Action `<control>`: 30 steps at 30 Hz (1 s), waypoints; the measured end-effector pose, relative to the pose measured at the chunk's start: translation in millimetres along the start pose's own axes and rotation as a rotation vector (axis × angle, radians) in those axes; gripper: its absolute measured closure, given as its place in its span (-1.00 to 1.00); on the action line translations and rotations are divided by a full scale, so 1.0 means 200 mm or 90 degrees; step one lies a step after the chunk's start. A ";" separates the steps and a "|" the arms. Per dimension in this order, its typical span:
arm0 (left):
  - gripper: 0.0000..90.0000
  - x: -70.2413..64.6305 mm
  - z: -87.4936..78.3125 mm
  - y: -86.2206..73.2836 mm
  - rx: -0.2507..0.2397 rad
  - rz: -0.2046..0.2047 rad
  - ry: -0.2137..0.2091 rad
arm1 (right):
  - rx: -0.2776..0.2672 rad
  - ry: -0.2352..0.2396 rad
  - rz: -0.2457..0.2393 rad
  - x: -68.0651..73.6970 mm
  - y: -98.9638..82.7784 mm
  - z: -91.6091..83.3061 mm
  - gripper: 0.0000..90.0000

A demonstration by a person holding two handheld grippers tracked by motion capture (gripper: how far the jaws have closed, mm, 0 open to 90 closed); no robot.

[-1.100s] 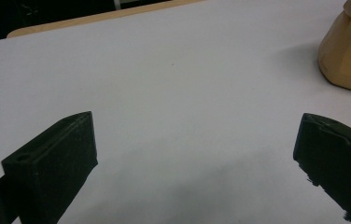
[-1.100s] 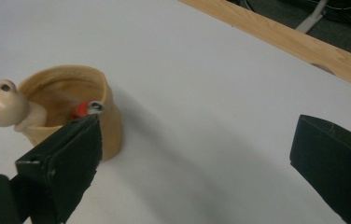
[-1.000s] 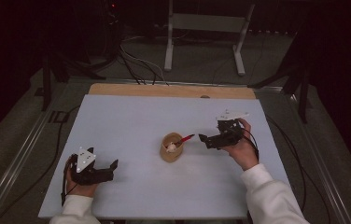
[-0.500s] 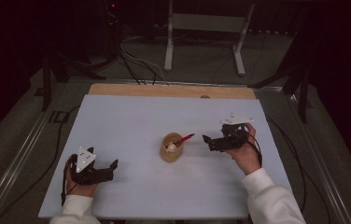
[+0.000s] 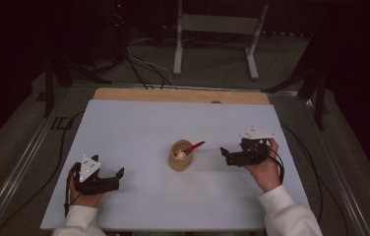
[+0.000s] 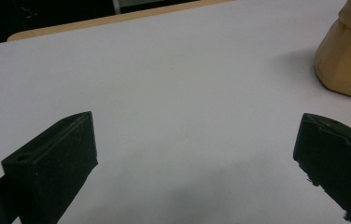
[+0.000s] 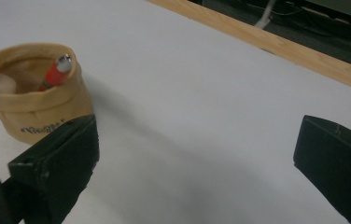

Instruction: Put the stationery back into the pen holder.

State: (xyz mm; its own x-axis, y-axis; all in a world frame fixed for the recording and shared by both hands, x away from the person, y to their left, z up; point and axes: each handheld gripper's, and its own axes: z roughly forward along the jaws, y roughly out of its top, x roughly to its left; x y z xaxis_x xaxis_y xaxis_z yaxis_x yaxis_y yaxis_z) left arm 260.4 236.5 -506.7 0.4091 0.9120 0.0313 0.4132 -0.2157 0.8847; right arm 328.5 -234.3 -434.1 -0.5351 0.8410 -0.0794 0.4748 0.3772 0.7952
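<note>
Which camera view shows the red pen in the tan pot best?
The right gripper view: the red pen is close, its silver tip leaning on the tan pot rim. The high view shows it small; the left gripper view shows the pot's side.

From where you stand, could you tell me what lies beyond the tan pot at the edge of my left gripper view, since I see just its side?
Observer: The tan pot holds a red pen, which leans out over the rim toward the right claw.
Operator: Thank you. Is anything else inside it?
Observer: Yes, a pale rounded thing sits at the rim opposite the pen; I cannot tell what it is.
Operator: And is the right claw gripping anything?
Observer: No, its jaws stand wide apart over bare table, off to the pot's right and not touching it.
</note>
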 end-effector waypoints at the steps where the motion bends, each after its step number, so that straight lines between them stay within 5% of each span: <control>1: -1.00 0.00 0.00 0.00 -0.001 -0.001 0.000 | 0.000 -0.004 0.001 0.00 -0.01 0.00 -0.98; 11: -1.00 0.00 -0.01 0.01 -0.006 -0.001 0.001 | -0.004 -0.033 0.007 0.00 -0.09 -0.04 -0.98; 22: -1.00 0.01 -0.02 0.02 -0.018 -0.004 -0.003 | 0.002 -0.031 0.036 -0.03 -0.20 -0.05 -0.98; 30: -1.00 0.01 -0.03 0.03 -0.024 -0.005 -0.006 | -0.040 -0.045 0.060 -0.04 -0.33 -0.08 -0.98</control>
State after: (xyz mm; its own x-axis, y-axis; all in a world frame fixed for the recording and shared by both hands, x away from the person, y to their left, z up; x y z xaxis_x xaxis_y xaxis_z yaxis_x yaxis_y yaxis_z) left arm 258.7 239.2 -498.9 0.4131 0.9105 0.0202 0.3852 -0.1948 0.9020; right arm 290.0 -272.3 -476.0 -0.4387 0.8976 -0.0434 0.4751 0.2726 0.8366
